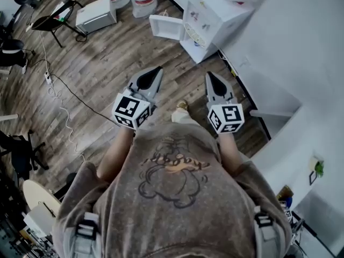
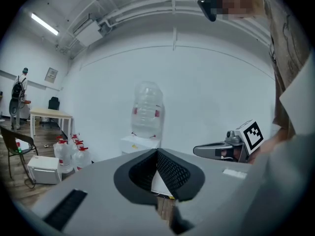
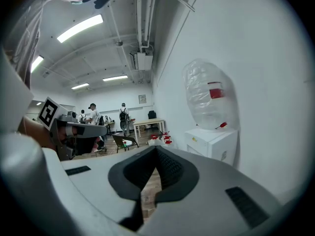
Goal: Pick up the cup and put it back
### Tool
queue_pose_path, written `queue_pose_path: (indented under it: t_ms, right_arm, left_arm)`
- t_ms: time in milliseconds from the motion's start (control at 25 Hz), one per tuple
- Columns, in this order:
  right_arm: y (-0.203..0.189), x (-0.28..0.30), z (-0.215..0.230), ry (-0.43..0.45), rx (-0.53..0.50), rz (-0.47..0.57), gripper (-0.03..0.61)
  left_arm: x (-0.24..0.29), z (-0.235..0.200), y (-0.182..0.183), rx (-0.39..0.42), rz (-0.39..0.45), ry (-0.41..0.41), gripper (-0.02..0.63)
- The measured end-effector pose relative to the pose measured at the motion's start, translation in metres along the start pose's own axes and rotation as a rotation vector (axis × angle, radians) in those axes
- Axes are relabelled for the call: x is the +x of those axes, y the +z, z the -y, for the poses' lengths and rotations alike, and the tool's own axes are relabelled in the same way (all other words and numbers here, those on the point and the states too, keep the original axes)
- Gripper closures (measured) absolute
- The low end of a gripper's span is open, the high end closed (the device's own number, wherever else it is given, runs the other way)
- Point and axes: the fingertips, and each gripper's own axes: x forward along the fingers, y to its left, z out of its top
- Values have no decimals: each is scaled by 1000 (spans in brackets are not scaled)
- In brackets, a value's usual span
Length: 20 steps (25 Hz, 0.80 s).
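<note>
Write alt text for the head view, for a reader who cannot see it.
Seen from above, a person holds the left gripper and right gripper out in front, jaws together and empty, pointing toward a white water dispenser by the wall. Below them is wood floor.

We find no legible text, brand or number in any view. The shirt print [image 1: 174, 168] carries script lettering that we cannot read. The marker cubes [image 1: 130, 110] bear only black-and-white square patterns. The red band on the water bottle [image 3: 209, 95], the dispenser stickers [image 1: 194, 16] and the framed wall notice [image 2: 51, 74] are too small to read.
</note>
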Motion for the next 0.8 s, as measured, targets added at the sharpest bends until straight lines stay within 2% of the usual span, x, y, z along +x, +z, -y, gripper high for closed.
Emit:
queue_pose_path:
  t_ms: [440,800]
  right_arm:
    - [18,74,60,86,-11,-36,577]
    - [26,124,77,84,7,-67,578]
  left_arm:
    - [103,-45,21,-26,18,52,611]
    - [146,-85,33,-38,8,34,611]
